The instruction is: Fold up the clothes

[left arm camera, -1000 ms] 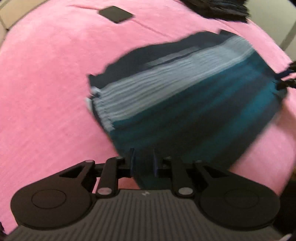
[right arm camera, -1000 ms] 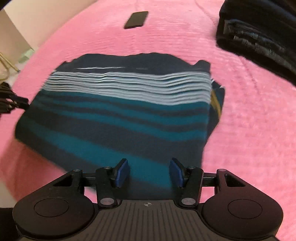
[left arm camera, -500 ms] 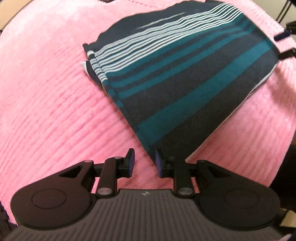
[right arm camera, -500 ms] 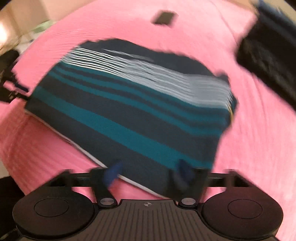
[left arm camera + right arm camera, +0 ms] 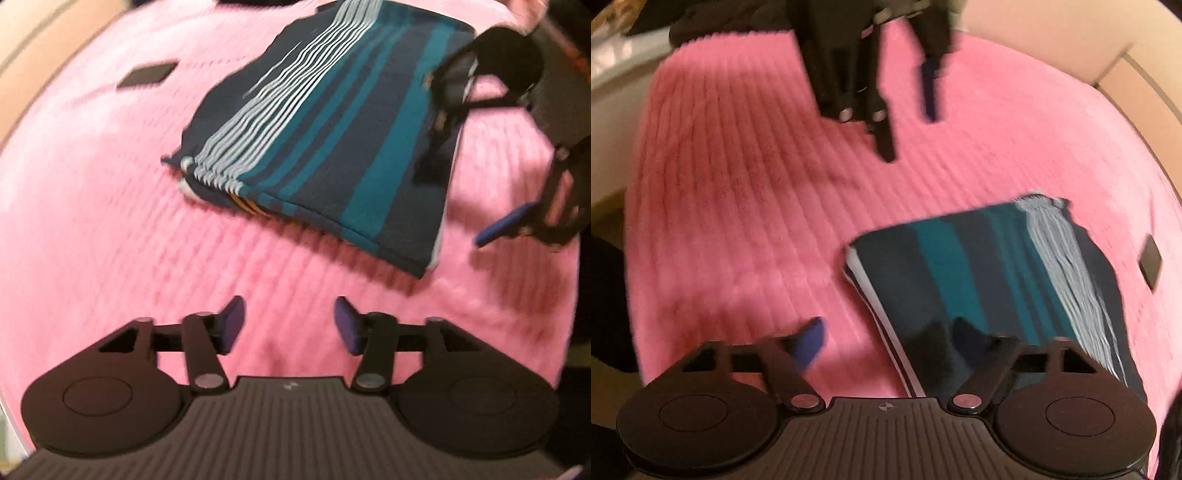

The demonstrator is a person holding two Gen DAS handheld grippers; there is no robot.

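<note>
A folded garment (image 5: 325, 147) with navy, teal and white stripes lies flat on the pink ribbed blanket (image 5: 110, 229). My left gripper (image 5: 290, 325) is open over bare blanket, a short way back from the garment's nearest folded edge, with nothing between its fingers. My right gripper (image 5: 888, 332) is open too; its right finger hangs over the garment (image 5: 979, 280) and its left finger over the blanket (image 5: 720, 221). The right gripper (image 5: 454, 208) also shows in the left wrist view, at the garment's right side. The left gripper (image 5: 908, 129) appears in the right wrist view, across the blanket. Both views are blurred.
A small flat black device (image 5: 147, 74) lies on the blanket beyond the garment, also the device (image 5: 1150, 264) at the right edge. Dark clothing (image 5: 731, 14) sits at the blanket's far edge. The blanket's edge drops off on the left of the right wrist view.
My left gripper let go of the garment's corner, opened wider and drew back. My right gripper swung around to the garment's side. The garment now lies flat and folded.
</note>
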